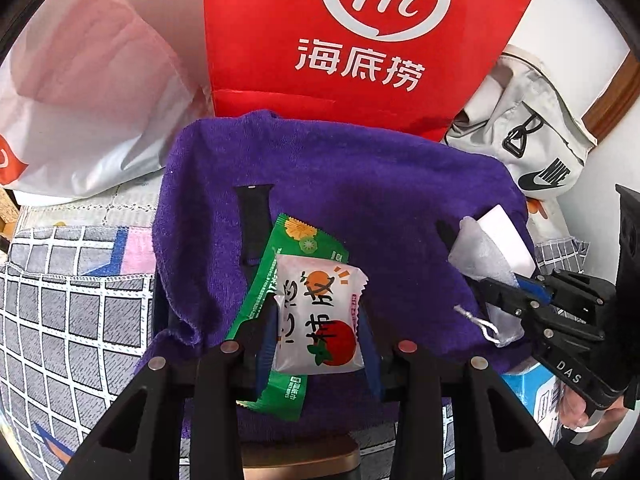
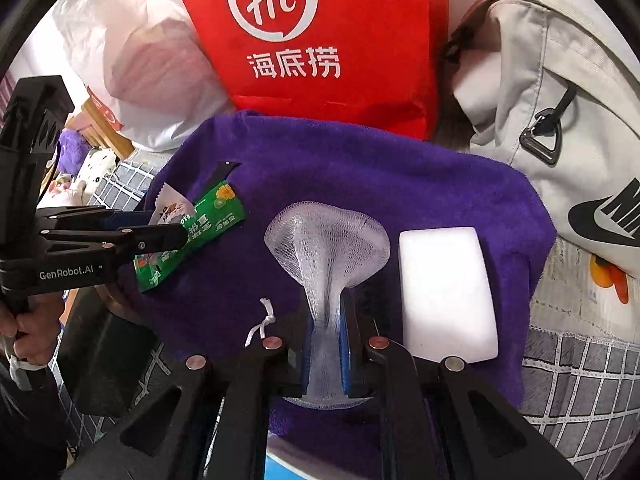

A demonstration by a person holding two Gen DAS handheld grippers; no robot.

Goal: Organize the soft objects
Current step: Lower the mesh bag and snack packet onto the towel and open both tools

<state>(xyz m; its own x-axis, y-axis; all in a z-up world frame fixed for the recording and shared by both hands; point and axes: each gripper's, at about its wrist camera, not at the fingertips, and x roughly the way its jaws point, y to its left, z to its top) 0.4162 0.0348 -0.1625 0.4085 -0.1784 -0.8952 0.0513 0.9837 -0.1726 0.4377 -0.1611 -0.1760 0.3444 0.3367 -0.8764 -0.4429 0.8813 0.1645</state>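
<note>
left gripper is pinched on two snack packs at once: white plastic snack pouch w/ red tomato print stacked on a long green foil snack sachet, both over the purple terry towel. right gripper has its blue-padded jaws pressed together on the neck of a white mesh drawstring pouch; pouch's wide end fans out fwd on the towel, its white cord trailing to the left. white rectangular foam block lies flat just beside the mesh pouch, on its right, also on the towel. black watch strap lies on the towel behind the green sachet. behind the towel: red bag w/ white "hi" logo, translucent white plastic bag to its left, grey fabric bag w/ black swoosh logo to its right. grey grid-pattern cloth under everything.
</note>
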